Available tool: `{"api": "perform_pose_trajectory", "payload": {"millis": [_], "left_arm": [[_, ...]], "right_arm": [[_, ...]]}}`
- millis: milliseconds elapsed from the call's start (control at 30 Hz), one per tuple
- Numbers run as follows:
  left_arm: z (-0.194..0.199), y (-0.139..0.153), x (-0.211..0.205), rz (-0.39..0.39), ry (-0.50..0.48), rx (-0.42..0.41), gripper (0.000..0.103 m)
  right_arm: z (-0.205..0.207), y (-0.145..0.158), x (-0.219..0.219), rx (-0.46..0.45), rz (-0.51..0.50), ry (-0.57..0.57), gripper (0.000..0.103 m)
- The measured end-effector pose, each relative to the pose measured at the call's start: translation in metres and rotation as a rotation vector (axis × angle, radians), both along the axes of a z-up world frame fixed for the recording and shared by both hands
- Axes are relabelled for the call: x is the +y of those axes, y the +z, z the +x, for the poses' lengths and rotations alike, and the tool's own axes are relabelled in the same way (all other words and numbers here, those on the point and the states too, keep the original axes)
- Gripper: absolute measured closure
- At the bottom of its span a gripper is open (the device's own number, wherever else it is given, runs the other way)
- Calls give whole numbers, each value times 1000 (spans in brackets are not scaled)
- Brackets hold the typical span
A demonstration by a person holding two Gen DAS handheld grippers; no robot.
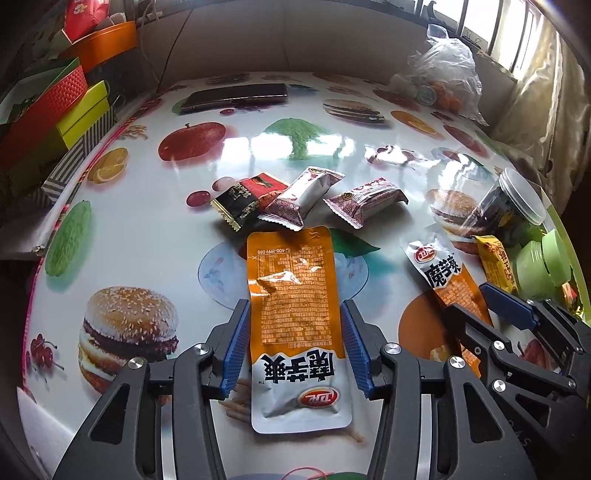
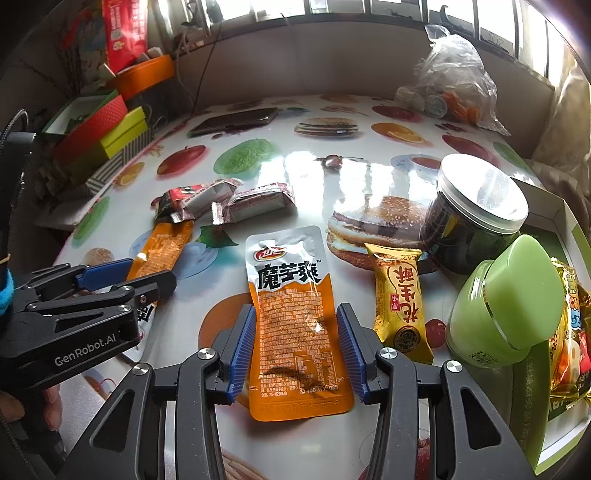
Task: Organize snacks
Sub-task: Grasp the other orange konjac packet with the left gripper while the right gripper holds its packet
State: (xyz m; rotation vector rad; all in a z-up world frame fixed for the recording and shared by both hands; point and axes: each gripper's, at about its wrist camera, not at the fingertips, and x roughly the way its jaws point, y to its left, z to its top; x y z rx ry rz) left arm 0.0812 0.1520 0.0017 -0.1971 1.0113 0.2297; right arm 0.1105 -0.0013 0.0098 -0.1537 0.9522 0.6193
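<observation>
light: plain daylight from the windows (image 2: 369, 11) at the back, pretty bright
glare: big white patches on the glossy bench (image 1: 258, 144), also on the jar lid (image 2: 487, 188) and the orange packet (image 2: 295, 325)
shadows: soft and short
edges: heavy fisheye bend, dark corners
focus: centre sharp, the boxes (image 1: 74, 103) at far left look smeared

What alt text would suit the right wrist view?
The right gripper straddles an orange-and-white snack pouch lying flat on a food-print table, jaws open. A yellow snack bar and green jar lie right.
</observation>
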Motion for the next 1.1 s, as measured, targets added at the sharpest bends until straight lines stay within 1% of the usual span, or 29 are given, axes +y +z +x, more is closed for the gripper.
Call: {"api": "perform_pose_trajectory", "payload": {"millis": [167, 300, 633, 1100], "left_arm": [[-3, 2, -1, -10, -2, -9, 58], [-5, 2, -1, -21, -2, -13, 58], [-12, 13, -10, -7, -15, -42, 58], [-21, 41, -20, 2, -42, -108, 58]], "right_arm": [[0, 0, -3, -5, -4, -3, 61], [-2, 2, -2, -7, -3, 1, 61], [-7, 8, -5, -23, 8, -7, 62], [-20, 37, -20, -73, 44, -18, 62]]}}
